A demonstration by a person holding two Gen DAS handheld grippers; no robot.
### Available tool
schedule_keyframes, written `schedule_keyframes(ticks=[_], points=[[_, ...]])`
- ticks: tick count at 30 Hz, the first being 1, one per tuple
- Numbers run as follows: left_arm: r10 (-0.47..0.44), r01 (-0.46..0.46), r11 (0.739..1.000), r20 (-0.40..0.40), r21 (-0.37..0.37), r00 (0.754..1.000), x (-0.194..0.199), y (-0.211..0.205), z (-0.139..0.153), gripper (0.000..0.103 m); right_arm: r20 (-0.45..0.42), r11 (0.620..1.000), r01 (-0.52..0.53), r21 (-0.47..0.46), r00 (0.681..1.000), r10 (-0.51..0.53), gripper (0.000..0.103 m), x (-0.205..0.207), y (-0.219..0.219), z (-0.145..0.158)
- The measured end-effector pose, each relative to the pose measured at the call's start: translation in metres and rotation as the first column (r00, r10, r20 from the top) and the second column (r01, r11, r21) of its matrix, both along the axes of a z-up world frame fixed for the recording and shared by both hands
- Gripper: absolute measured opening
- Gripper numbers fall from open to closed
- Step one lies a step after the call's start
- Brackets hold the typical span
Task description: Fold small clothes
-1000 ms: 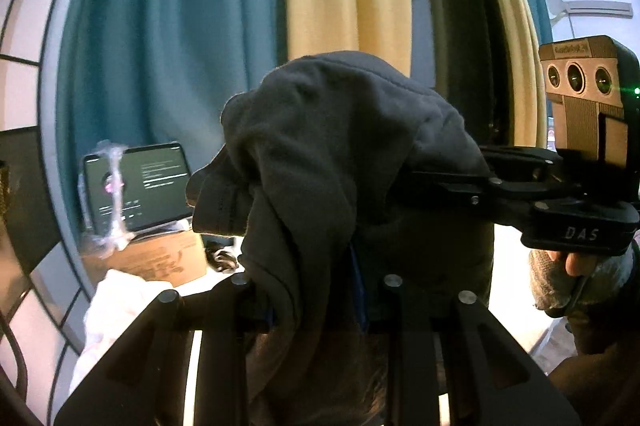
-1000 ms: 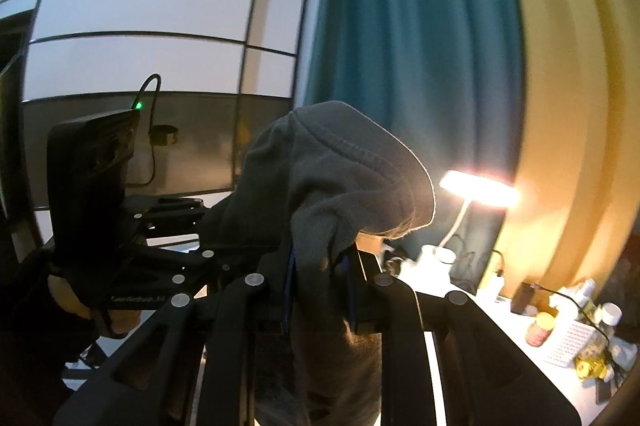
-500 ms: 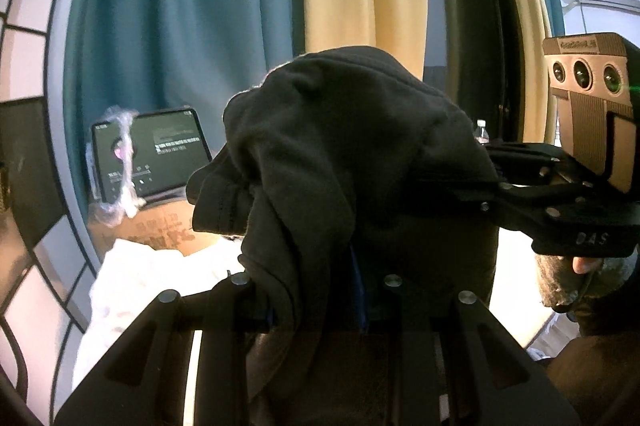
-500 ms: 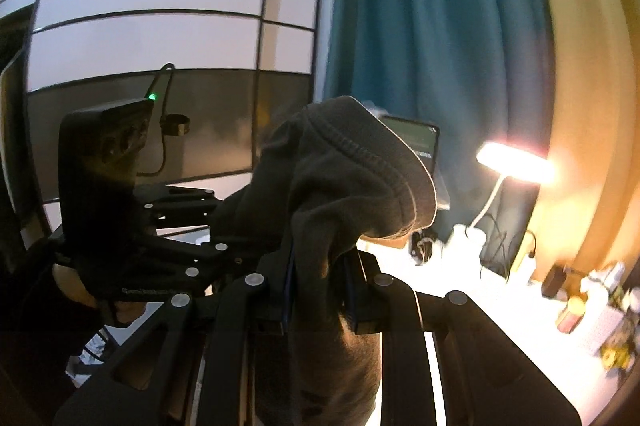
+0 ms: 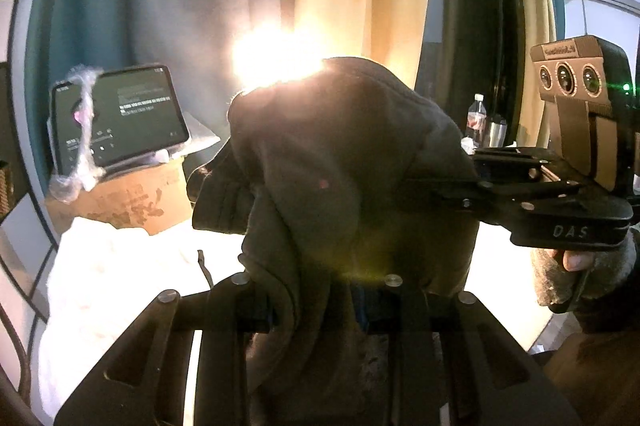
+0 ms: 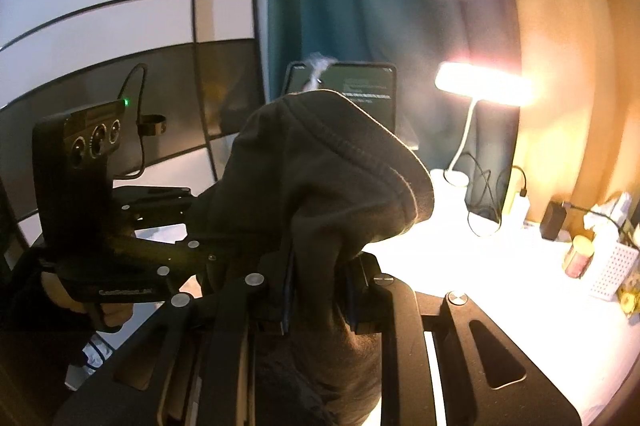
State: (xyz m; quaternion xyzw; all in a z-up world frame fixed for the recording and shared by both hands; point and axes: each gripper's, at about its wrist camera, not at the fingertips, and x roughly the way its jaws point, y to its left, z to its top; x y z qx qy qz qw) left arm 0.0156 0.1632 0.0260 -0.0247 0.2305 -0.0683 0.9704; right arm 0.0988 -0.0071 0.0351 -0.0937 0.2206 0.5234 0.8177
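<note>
Both grippers (image 5: pixel 320 310) (image 6: pixel 316 300) clamped on dark garment (image 5: pixel 344 162)

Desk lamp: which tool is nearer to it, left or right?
Right. The lamp stands ahead and right of the right tool; the left tool is on its other side.

Setting: lived-in domestic room, likely bedroom or study corner. Evidence: full-length teal curtain (image 6: pixel 360 6) beside a cream curtain (image 5: pixel 360 6); lit desk lamp (image 6: pixel 480 90) on a white surface (image 6: pixel 500 286); tablet (image 5: pixel 120 114) propped on a cardboard box (image 5: pixel 132 202); water bottle (image 5: pixel 477 118); small jars and chargers (image 6: pixel 554 220) along the surface edge.
</note>
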Motion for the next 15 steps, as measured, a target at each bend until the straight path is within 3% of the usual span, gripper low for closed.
schedule_keyframes(ticks=[15], points=[[-0.035, 0.025, 0.997, -0.136, -0.071, 0.990, 0.058, 0.026, -0.042, 0.026, -0.097, 0.995, 0.049, -0.082, 0.994, -0.057, 0.021, 0.061, 0.033, -0.047]])
